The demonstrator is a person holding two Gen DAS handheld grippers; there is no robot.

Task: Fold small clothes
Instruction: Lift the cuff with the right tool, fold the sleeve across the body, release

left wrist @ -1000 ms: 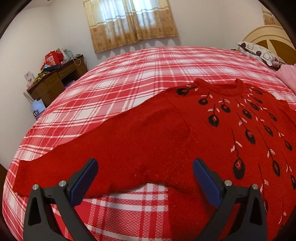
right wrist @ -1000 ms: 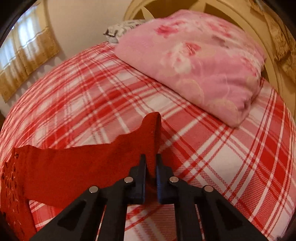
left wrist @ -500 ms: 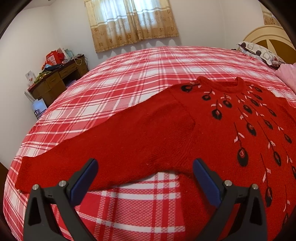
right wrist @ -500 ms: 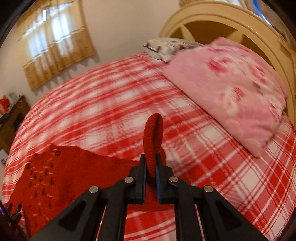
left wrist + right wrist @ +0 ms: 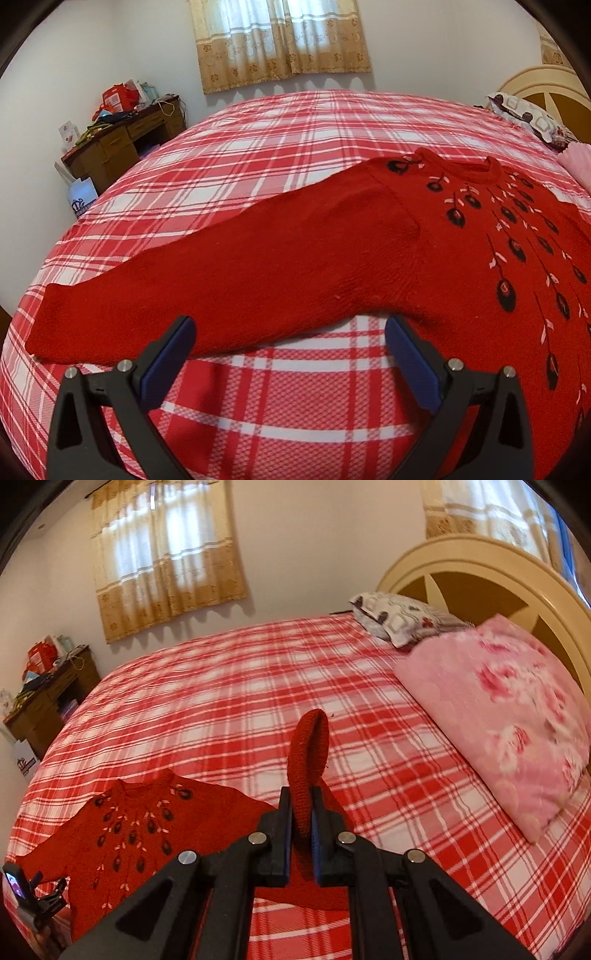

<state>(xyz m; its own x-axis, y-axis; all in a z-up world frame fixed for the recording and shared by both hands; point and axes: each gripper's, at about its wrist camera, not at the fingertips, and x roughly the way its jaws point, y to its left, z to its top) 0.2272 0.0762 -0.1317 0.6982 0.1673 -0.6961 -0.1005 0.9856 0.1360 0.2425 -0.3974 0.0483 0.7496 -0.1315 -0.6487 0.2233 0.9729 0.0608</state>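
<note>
A red knit sweater [image 5: 424, 236] with black and pink leaf motifs lies flat on the red plaid bed [image 5: 295, 147]. Its left sleeve [image 5: 207, 280] stretches out toward the bed's left edge. My left gripper [image 5: 290, 350] is open and empty, hovering just in front of that sleeve's lower edge. My right gripper [image 5: 300, 812] is shut on the cuff of the other sleeve [image 5: 308, 753] and holds it lifted above the bed; the cuff sticks up between the fingers. The sweater body [image 5: 136, 823] lies to the lower left in the right wrist view.
A pink floral pillow [image 5: 509, 716] and a patterned pillow [image 5: 399, 618] lie by the cream headboard [image 5: 476, 576]. A cluttered wooden desk [image 5: 122, 140] stands left of the bed by the wall. The left gripper's body shows in the right wrist view [image 5: 33, 901].
My right gripper has lifted the sleeve cuff and swung left, away from the pink pillow toward the sweater body. My left gripper has drawn back slightly; the sleeve sits farther from its fingers.
</note>
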